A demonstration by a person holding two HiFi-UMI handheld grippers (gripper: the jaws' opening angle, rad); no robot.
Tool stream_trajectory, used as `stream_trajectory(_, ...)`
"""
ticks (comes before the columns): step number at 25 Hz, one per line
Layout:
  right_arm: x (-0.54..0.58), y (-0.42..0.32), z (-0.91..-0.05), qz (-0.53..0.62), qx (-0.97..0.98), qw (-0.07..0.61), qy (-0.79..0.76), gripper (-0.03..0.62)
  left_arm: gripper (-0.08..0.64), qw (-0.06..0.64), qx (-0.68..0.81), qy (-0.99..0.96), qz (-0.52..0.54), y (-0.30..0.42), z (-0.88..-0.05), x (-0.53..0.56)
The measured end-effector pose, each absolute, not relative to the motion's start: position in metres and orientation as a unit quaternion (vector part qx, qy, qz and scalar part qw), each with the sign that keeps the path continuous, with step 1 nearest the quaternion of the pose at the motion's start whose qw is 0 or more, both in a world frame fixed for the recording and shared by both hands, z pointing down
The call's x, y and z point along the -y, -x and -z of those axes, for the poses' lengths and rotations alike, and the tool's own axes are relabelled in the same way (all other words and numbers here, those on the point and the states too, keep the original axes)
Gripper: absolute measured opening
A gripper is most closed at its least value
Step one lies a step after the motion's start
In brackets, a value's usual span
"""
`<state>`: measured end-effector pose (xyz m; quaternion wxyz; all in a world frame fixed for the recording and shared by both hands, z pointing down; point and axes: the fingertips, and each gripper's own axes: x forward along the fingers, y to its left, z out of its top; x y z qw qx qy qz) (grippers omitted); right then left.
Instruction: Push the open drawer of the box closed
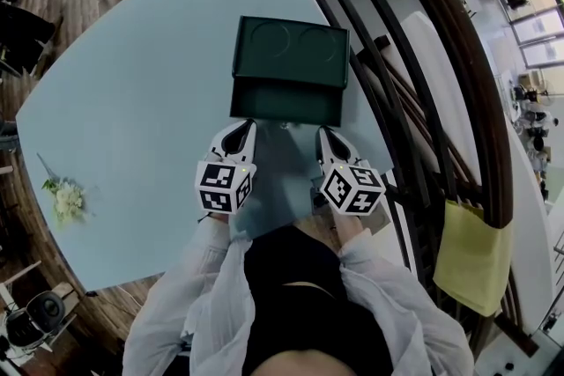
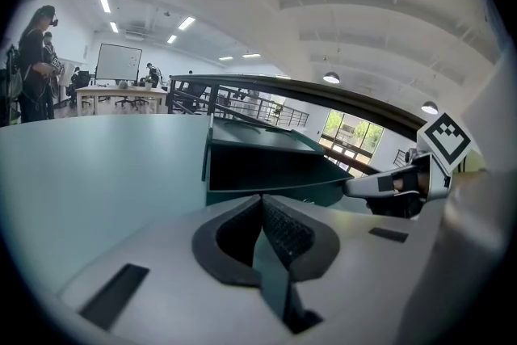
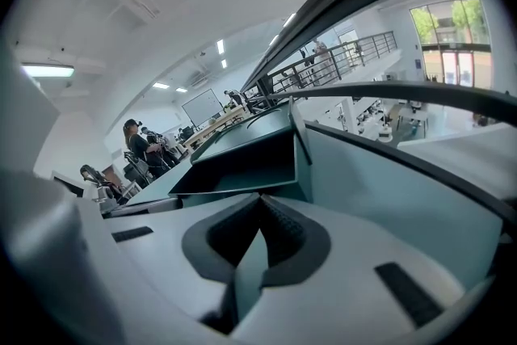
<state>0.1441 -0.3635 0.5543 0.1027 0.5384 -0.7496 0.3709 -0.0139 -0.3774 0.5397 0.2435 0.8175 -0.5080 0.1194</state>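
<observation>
A dark green box (image 1: 292, 49) stands on the pale blue table (image 1: 132, 110), and its open drawer (image 1: 286, 103) juts toward me. In the head view my left gripper (image 1: 239, 129) sits just short of the drawer's front left corner, jaws shut and empty. My right gripper (image 1: 327, 135) is just short of the front right corner, also shut on nothing. The left gripper view has the drawer (image 2: 266, 167) right ahead of the closed left gripper (image 2: 260, 203), with the right gripper (image 2: 396, 186) off to the side. In the right gripper view the drawer (image 3: 242, 166) lies just beyond the shut right gripper (image 3: 258, 203).
A small bunch of white flowers (image 1: 67, 199) lies near the table's left edge. A dark curved railing (image 1: 423, 57) runs close along the table's right side, with a yellow bag (image 1: 472, 257) hanging on it. People stand far off in the room (image 2: 34, 61).
</observation>
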Motion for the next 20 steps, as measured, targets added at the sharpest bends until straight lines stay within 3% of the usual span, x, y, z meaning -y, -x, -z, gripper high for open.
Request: stream_trajectory(20,0.387,-0.145,-0.55,-0.365,0.748,0.096,-0.546,0.008,0.018,0.232,0.512,-0.819,-0.114,0.012,-0.537,0.4)
